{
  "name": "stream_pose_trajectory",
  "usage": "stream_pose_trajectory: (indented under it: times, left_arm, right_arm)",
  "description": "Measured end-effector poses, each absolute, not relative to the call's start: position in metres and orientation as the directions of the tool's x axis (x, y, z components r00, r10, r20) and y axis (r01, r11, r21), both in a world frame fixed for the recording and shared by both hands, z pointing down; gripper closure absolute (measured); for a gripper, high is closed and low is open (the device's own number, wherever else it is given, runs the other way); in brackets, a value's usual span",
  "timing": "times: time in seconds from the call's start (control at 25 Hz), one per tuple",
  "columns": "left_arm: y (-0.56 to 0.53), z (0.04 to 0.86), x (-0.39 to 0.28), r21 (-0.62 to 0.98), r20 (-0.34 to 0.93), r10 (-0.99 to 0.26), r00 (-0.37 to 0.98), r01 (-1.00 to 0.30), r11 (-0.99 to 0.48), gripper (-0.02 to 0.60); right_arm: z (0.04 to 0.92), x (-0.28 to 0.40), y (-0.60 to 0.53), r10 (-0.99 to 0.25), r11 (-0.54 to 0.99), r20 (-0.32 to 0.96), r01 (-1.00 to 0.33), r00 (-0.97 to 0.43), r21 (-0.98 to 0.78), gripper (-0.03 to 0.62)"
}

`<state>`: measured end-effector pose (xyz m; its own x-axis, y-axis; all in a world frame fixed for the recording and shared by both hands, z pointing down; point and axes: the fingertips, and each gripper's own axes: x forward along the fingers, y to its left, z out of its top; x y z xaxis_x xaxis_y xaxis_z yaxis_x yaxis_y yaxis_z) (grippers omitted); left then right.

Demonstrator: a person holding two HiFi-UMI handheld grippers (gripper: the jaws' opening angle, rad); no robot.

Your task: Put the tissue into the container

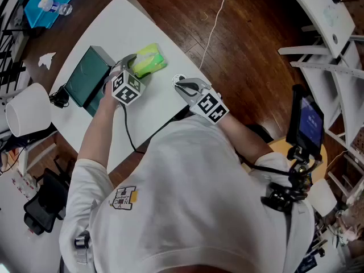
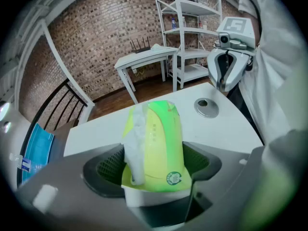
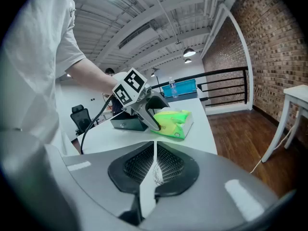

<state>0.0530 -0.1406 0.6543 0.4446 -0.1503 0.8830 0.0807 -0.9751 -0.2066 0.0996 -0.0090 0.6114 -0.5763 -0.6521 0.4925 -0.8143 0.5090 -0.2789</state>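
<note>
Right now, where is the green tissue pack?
In the head view the tissue pack lies upper left on the white table, just right of the dark green container, between the spread jaws of the left gripper.

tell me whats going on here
A person works at a white table with a gripper in each hand. The left gripper has its jaws wide open around the green tissue pack, which lies on the table beside the dark green container. The right gripper is shut and empty, off to the side.
</note>
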Motion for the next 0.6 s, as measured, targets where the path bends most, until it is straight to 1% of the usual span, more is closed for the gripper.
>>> stream_pose_trajectory:
  times: [0.08,0.16,0.2,0.48,0.6]
  left_arm:
    - [-0.139,0.654,0.054,-0.209,0.883,-0.154,0.444,0.078,-0.975,0.230]
    - [-0.137,0.654,0.055,-0.212,0.882,-0.157,0.445,0.078,-0.974,0.252]
    - [-0.136,0.654,0.056,-0.214,0.882,-0.158,0.445,0.079,-0.974,0.256]
    - [-0.136,0.649,0.059,-0.221,0.883,-0.162,0.441,0.085,-0.972,0.298]
    - [-0.130,0.643,0.061,-0.235,0.883,-0.168,0.439,0.103,-0.967,0.313]
  right_arm:
    - [0.612,0.103,-0.011,-0.658,0.512,0.495,-0.819,-0.568,-0.259,0.577]
    - [0.614,0.106,-0.016,-0.659,0.523,0.501,-0.820,-0.561,-0.231,0.563]
    - [0.615,0.106,-0.021,-0.656,0.533,0.505,-0.818,-0.561,-0.216,0.533]
    - [0.628,0.117,-0.080,-0.642,0.546,0.583,-0.831,-0.498,-0.107,0.470]
    - [0.631,0.116,-0.093,-0.626,0.557,0.618,-0.827,-0.476,-0.072,0.465]
